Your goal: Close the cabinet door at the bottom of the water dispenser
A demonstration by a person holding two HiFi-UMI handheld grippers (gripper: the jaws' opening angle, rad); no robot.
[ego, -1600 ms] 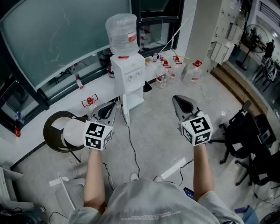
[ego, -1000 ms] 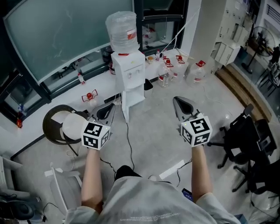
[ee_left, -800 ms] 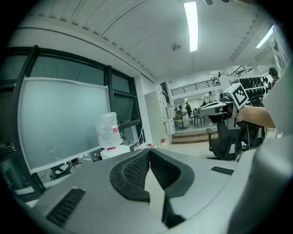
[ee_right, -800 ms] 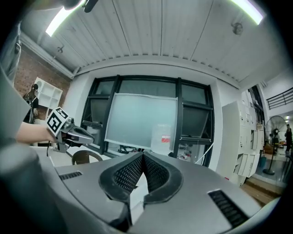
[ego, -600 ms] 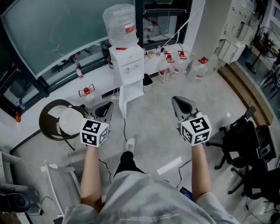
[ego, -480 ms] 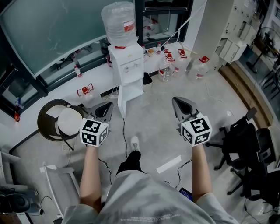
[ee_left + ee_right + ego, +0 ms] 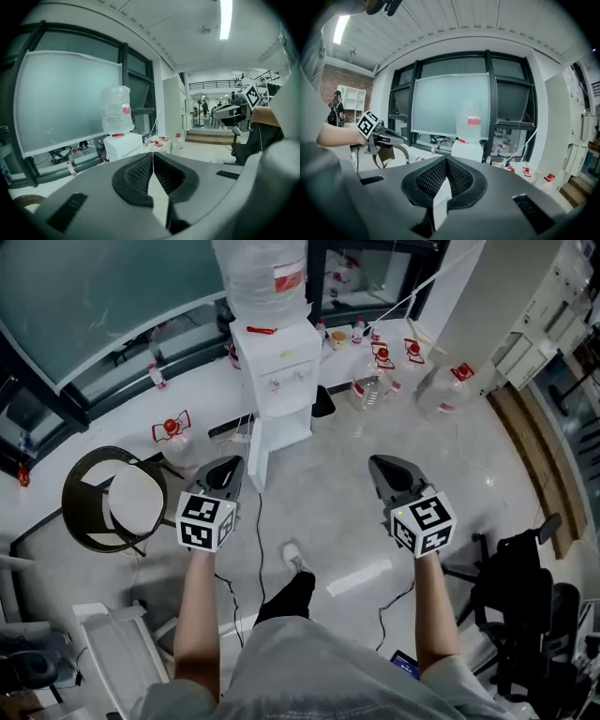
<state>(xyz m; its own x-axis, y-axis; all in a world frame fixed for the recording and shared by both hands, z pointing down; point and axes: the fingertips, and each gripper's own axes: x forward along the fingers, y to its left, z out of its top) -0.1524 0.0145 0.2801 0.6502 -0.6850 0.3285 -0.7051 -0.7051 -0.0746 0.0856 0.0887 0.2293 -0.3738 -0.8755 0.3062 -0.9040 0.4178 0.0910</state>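
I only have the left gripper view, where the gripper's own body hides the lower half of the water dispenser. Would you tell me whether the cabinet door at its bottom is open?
Observer: Yes. The head view shows the cabinet door swung open from the bottom of the water dispenser, on the side nearer the left hand-held gripper, which is not touching it.
Operator: Thank you. Is the right hand-held gripper free to help push?
Observer: It looks so. The right gripper view shows the right hand-held gripper with its jaws together and nothing between them.
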